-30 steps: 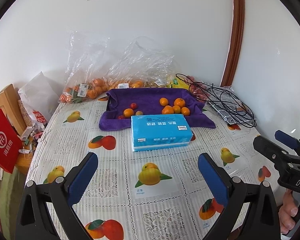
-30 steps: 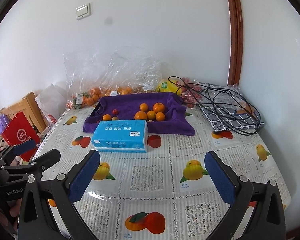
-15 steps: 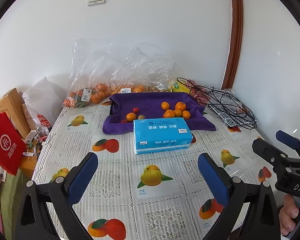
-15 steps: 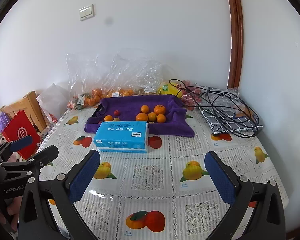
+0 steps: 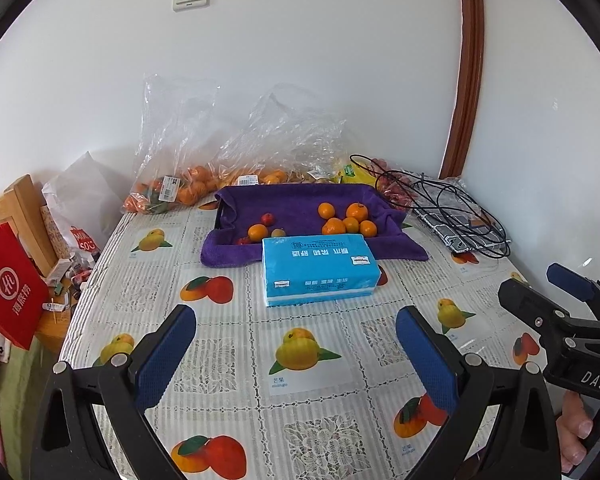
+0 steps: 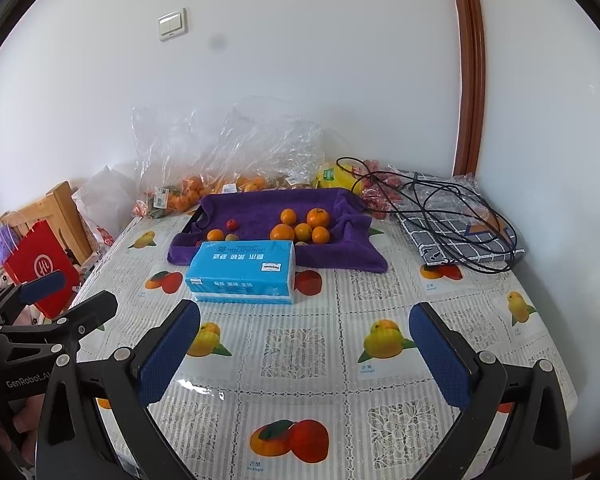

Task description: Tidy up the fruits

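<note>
**A:** Where are the two tools, and what are they doing?

**B:** The left hand-held gripper [image 5: 296, 344] and the right hand-held gripper [image 6: 305, 342] both hang above the near part of the worktop [image 5: 220, 360], fingers spread wide, grasping nothing.

**A:** And the fruit?

**B:** Beyond a blue tissue box [image 5: 320, 270], a tray draped in a purple towel [image 5: 300, 204] holds loose oranges [image 5: 350, 220] clustered on its right side, with one more orange, a small red fruit [image 5: 267, 219] and a pale one on its left. More oranges sit in clear plastic bags [image 5: 188, 188] against the far wall.

**A:** How should a pick go?

**B:** This layout fits sorting either underway or already settled. Any reach would best pass over or around the tissue box and close gently on one fruit at its widest part.

**A:** Room to move?

**B:** Open worktop lies near and centre. Black cables [image 5: 452, 204] crowd the far right; the left edge drops beside a red bag [image 5: 10, 284].
</note>
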A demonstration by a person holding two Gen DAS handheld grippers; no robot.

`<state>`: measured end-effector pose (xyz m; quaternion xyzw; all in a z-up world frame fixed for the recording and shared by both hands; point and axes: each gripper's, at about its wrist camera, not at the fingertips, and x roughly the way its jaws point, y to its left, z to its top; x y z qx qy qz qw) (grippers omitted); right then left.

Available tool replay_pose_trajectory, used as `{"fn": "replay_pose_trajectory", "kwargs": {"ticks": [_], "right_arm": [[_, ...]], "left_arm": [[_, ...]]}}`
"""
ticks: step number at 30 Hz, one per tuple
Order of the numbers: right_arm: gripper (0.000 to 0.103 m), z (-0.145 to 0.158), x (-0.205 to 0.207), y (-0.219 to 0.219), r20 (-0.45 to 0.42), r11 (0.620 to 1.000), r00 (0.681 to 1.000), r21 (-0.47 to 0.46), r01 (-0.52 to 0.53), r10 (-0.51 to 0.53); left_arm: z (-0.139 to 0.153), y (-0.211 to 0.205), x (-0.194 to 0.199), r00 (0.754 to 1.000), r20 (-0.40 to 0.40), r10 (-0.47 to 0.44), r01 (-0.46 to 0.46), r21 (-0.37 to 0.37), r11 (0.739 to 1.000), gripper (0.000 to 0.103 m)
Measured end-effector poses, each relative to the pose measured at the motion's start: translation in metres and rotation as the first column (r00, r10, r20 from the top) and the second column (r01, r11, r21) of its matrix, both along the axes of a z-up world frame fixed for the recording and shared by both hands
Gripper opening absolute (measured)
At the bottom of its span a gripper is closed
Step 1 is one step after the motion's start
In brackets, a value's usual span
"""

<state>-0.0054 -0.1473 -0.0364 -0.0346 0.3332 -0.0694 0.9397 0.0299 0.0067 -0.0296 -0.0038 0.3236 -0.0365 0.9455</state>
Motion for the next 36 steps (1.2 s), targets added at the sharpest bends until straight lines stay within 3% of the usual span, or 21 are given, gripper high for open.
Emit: {"fn": "replay_pose_trajectory", "kwargs": {"ticks": [36], "right_arm": [[0.103,0.0032,0.001,0.0053,0.005,1.0,1.0,-0.011,-0.012,0.012]], "left_arm": [[0.0012,0.0018,-0.0003,1.0,-0.005,0.007,-0.007,-0.004,1.0,0.101]]}}
